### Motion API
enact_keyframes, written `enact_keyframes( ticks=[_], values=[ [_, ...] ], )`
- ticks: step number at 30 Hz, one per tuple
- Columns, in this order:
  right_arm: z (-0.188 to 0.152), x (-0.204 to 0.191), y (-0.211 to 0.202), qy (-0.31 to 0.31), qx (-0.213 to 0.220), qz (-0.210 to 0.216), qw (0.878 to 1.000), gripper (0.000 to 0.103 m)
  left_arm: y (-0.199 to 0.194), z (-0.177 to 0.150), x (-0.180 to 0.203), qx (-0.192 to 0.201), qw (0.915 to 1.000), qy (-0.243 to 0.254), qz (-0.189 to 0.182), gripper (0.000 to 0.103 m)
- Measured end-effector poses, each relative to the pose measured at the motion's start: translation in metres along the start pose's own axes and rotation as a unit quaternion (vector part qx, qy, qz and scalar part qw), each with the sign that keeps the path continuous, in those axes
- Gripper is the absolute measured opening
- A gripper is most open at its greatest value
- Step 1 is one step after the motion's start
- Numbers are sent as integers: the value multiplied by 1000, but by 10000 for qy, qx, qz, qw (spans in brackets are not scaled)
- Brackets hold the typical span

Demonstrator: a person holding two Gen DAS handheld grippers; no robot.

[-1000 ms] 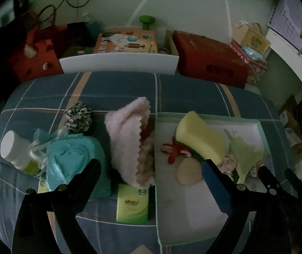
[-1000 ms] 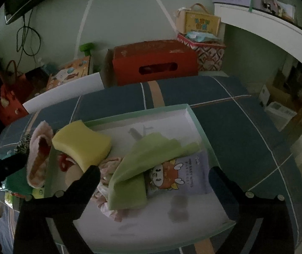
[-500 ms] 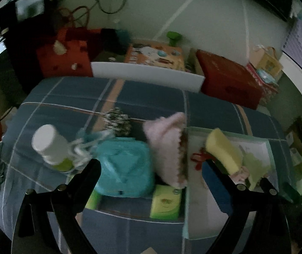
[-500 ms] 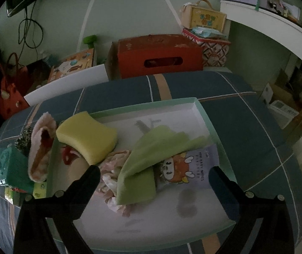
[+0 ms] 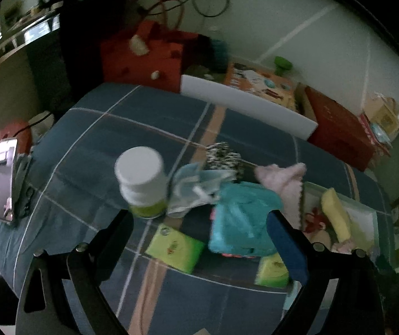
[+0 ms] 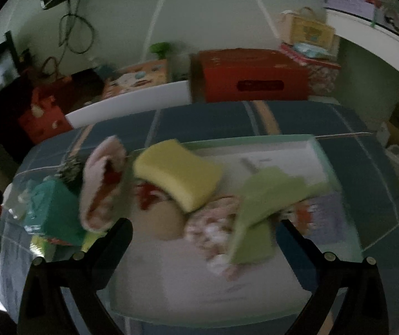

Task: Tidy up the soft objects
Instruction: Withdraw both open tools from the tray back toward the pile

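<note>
A shallow pale green tray (image 6: 321,150) on the plaid cloth holds a yellow sponge (image 6: 177,173), a green cloth (image 6: 263,203), a floral pink cloth (image 6: 213,234), a tan round pad (image 6: 163,223) and a red piece (image 6: 146,195). A pink fluffy slipper (image 6: 101,189) leans on the tray's left rim. Left of it lie a teal soft pack (image 5: 241,217), a leopard-print pompom (image 5: 223,156) and a pale drawstring pouch (image 5: 191,192). My left gripper (image 5: 199,229) hovers open above the teal pack area. Over the tray, my right gripper (image 6: 205,237) is open and holds nothing.
A white-capped bottle (image 5: 142,181) stands left of the pouch. Two green packets (image 5: 174,248) (image 5: 272,270) lie near the front. Red boxes (image 6: 252,75), a white board (image 5: 244,106) and a picture box (image 5: 261,81) line the far edge. A phone on a stand (image 5: 4,178) sits at the left.
The left gripper has swung left and back, so the bottle and pouch now sit nearer the centre. The right gripper has shifted left and closer to the tray. Both stayed open.
</note>
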State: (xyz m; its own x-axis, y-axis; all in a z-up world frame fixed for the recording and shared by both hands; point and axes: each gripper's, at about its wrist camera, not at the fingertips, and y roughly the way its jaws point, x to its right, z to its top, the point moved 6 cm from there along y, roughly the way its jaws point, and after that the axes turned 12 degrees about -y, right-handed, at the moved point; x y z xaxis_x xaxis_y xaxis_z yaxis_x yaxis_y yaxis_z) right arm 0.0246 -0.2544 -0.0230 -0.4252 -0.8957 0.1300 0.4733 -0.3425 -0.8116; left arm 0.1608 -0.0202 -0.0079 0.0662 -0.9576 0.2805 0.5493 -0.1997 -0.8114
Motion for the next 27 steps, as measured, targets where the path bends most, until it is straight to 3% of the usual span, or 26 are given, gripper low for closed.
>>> enact_keyframes(
  ticks=[16,27],
  values=[
    [-14,-102,17,-717,-413,971,9918,103,19,-20,-54,-470,9982,-342,108,96],
    [-26,-122,28,-981,-680,964,9882,103,63,-45,-62,-1105,9926,-25,503,96]
  ],
)
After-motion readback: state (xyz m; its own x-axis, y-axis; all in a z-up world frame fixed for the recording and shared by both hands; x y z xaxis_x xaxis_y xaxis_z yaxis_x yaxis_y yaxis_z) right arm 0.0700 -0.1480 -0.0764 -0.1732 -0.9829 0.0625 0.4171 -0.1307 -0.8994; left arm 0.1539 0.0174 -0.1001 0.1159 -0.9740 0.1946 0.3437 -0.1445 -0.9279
